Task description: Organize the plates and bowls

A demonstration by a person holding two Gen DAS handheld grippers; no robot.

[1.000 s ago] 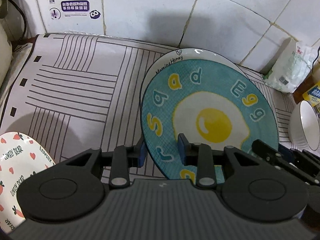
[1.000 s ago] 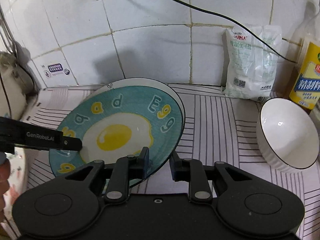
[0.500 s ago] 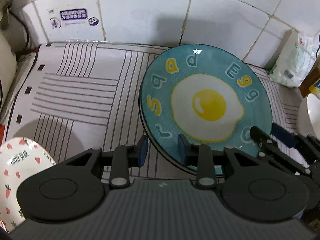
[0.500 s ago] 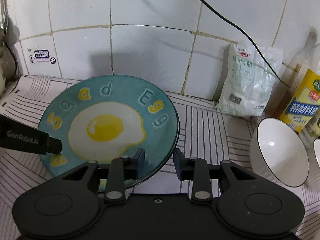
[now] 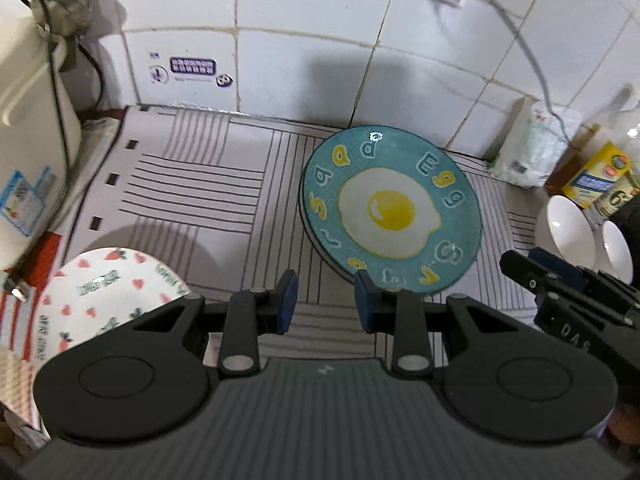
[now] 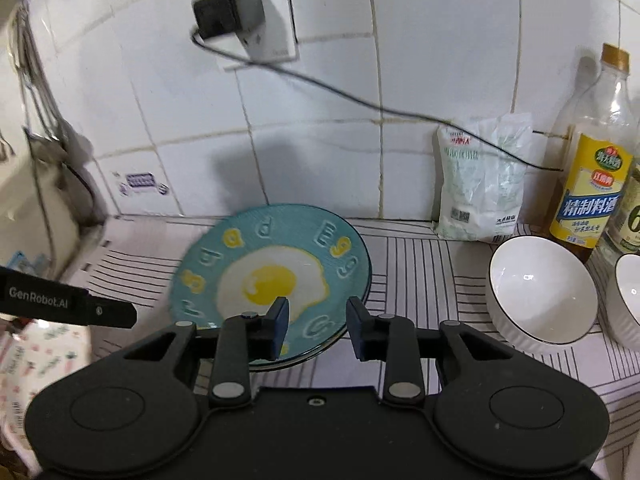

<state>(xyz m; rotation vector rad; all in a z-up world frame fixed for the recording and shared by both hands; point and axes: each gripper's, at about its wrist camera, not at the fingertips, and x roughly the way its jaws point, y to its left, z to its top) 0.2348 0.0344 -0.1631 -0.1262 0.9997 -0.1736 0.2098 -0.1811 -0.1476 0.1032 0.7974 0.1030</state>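
A teal plate with a fried-egg picture (image 5: 390, 212) lies flat on the striped mat, on top of another plate whose edge shows beneath it; it also shows in the right wrist view (image 6: 272, 280). My left gripper (image 5: 323, 301) is open and empty, just in front of the plate's near edge. My right gripper (image 6: 318, 326) is open and empty, raised above the plate's near right rim. A white plate with hearts (image 5: 108, 304) lies at the left. Two white bowls (image 6: 540, 288) stand at the right.
A tiled wall stands behind the counter, with a socket and plug (image 6: 228, 14) and a hanging cable. A white bag (image 6: 480, 184) and bottles (image 6: 592, 160) stand at the back right. A white appliance (image 5: 28, 128) stands at the left.
The teal plate was set down flat onto the plate beneath. Both grippers let go of it, opened wider and pulled back and up.
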